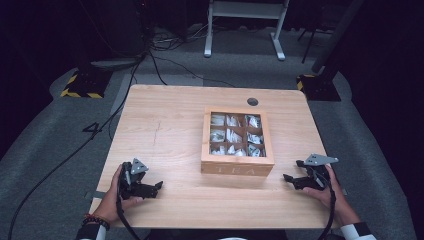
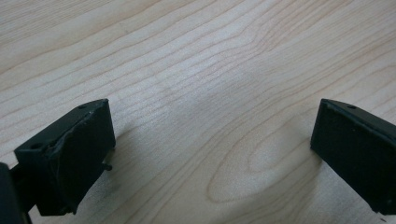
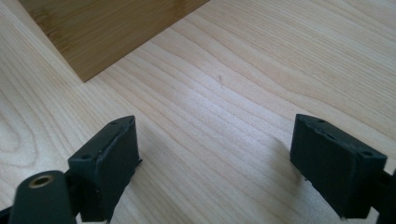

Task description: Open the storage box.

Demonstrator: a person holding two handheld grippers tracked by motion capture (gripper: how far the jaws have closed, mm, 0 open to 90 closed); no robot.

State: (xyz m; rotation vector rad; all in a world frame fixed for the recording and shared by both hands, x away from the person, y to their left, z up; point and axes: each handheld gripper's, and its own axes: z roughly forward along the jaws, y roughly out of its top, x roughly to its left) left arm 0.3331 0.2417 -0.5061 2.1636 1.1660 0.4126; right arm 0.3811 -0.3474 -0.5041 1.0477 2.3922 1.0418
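At the near edge of the wooden table (image 1: 165, 125) the person's hands rest on the top, the left gripper (image 1: 152, 189) at one side and the right gripper (image 1: 292, 179) at the other, each with its jaws spread wide and nothing but bare wood between them; both point inward toward the middle. Between them and a little farther back sits the wooden tea box (image 1: 237, 169), its glass lid shut over compartments of pale tea bags, well apart from the left gripper and near the right; in the right gripper view a corner of the box (image 3: 107, 32) lies just ahead of the jaws. Beyond the table lie grey carpet, black cables (image 1: 60, 165) and a white frame's legs (image 1: 207, 45).
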